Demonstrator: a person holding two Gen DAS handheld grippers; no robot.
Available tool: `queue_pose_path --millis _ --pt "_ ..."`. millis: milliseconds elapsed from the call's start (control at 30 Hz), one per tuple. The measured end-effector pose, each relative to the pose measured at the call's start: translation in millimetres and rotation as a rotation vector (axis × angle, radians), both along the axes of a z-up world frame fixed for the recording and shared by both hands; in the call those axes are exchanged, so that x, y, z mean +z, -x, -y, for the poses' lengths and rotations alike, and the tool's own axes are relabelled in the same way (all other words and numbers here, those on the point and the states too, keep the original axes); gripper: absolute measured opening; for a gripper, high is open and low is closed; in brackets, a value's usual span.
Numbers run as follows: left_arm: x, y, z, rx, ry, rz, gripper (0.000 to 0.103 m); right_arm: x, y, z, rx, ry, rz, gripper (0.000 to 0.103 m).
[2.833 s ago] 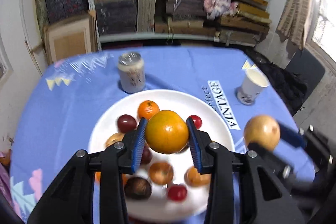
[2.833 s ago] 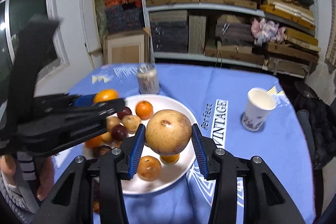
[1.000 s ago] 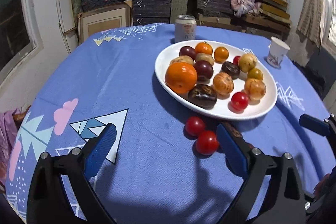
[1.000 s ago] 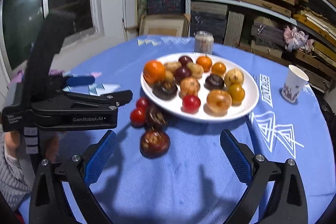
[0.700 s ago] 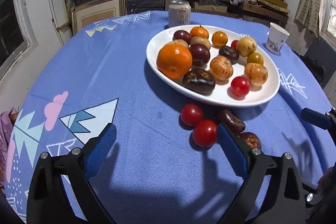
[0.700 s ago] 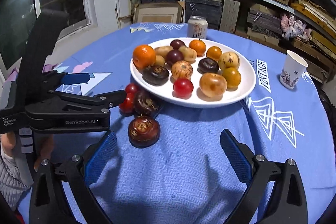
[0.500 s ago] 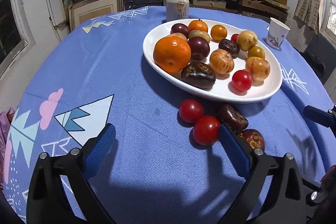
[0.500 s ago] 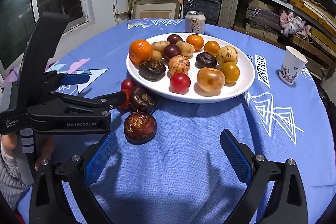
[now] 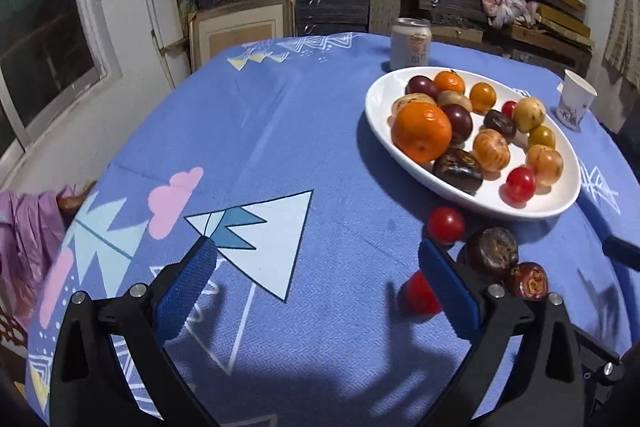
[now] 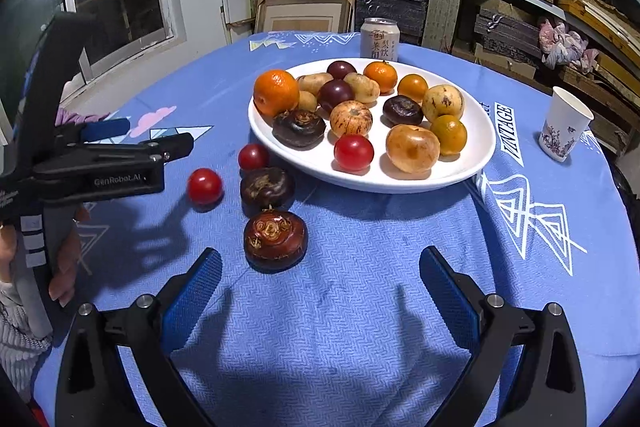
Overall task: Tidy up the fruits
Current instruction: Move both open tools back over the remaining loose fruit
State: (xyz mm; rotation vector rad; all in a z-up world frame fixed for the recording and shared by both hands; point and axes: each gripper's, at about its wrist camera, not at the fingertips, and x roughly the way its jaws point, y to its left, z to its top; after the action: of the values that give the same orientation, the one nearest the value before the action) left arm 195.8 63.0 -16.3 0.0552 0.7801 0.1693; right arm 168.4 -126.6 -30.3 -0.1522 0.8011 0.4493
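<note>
Both tongs are standing wide open and carrying nothing, where a few seconds ago each was clamped on a fruit over the plate: the left tongs [image 9: 316,277] on the big orange, the right tongs [image 10: 320,279] on a pale round fruit. Both fruits are now sitting on the white plate [image 10: 472,163], so those two drops look done.

Going left to right in the right wrist view, the left tongs [image 10: 152,143] are hanging side-on above the blue tablecloth [image 10: 360,327], and they are swinging leftward compared with half a second ago, when they were lined up nearer the loose fruit. Next to them the first red tomato [image 10: 205,185] is lying on the cloth, then the second red tomato [image 10: 253,156] close to the plate's rim. Just right of that, two dark brown fruits are resting one behind the other: the far one [image 10: 267,188] near the rim, the near one [image 10: 276,239] closest to the right tongs (they look like water chestnuts, though I cannot be sure). Past them, the plate is holding the orange [image 10: 276,92] at its left edge and the pale fruit [image 10: 443,102] toward its right. A drinks can [image 10: 379,39] and a paper cup [image 10: 564,125] are standing clear of the work.

Four fruits are waiting off the plate, so the sorting seems unfinished; the near brown one is probably the right tongs' next pick.
</note>
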Motion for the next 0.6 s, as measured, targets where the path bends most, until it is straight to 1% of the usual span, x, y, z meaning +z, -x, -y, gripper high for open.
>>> queue_pose_path --millis 133,267,433,600 --pt "-3.8 2.5 13.8 -0.042 -0.048 -0.004 0.099 -0.3 -0.2 -1.0 0.001 -0.008 0.006 0.1" --pt "-4.3 2.1 19.9 -0.057 -0.07 -0.003 0.099 -3.0 2.2 -8.4 0.028 -0.007 0.012 0.1" --pt "-3.4 3.7 20.4 -0.062 -0.069 0.003 0.099 -3.3 3.0 -12.8 0.041 -0.008 0.02 0.1" --pt "-3.9 5.1 22.8 -0.071 -0.078 0.007 0.099 -4.3 0.3 -9.5 0.016 -0.026 0.015 0.1"
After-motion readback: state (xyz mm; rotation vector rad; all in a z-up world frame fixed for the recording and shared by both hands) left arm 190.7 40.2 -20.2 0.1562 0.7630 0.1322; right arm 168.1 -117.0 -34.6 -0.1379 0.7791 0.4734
